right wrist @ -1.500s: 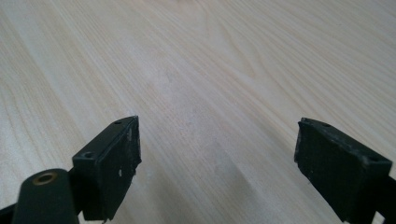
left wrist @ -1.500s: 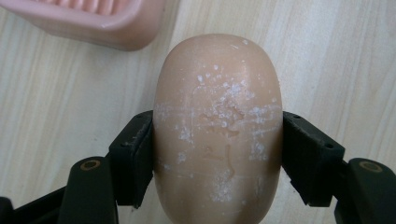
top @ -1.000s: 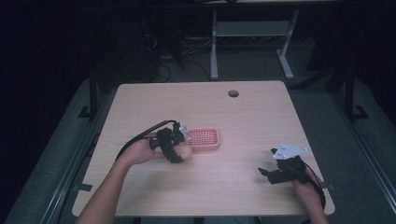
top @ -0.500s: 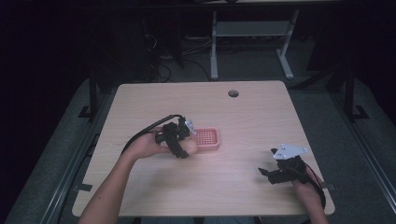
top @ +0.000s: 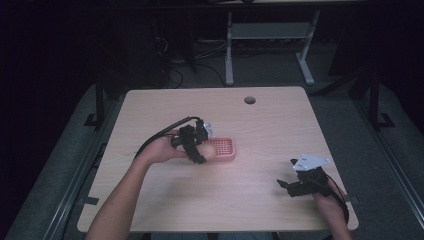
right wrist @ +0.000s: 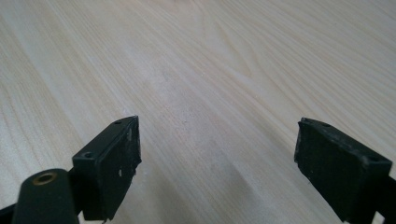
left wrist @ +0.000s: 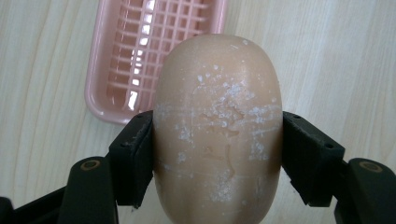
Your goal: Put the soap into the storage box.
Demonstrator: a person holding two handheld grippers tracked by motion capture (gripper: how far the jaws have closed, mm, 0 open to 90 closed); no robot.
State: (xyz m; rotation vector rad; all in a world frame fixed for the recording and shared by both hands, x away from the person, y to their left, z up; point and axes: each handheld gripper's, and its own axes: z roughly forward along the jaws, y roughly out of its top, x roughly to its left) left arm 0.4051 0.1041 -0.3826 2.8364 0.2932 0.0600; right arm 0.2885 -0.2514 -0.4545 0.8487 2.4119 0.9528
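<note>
Left gripper mid-frame, jaws clamped on tan soap bar above pink tray. Right gripper lower right, jaws wide apart, empty, over bare table.

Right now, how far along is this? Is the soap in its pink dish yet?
Not yet. Done: the left gripper has the soap bar clamped between its fingers. In hand: the bar is held above the near end of the pink dish, which looks empty. Left: set it in and let go. The right gripper rests open on the table.
</note>
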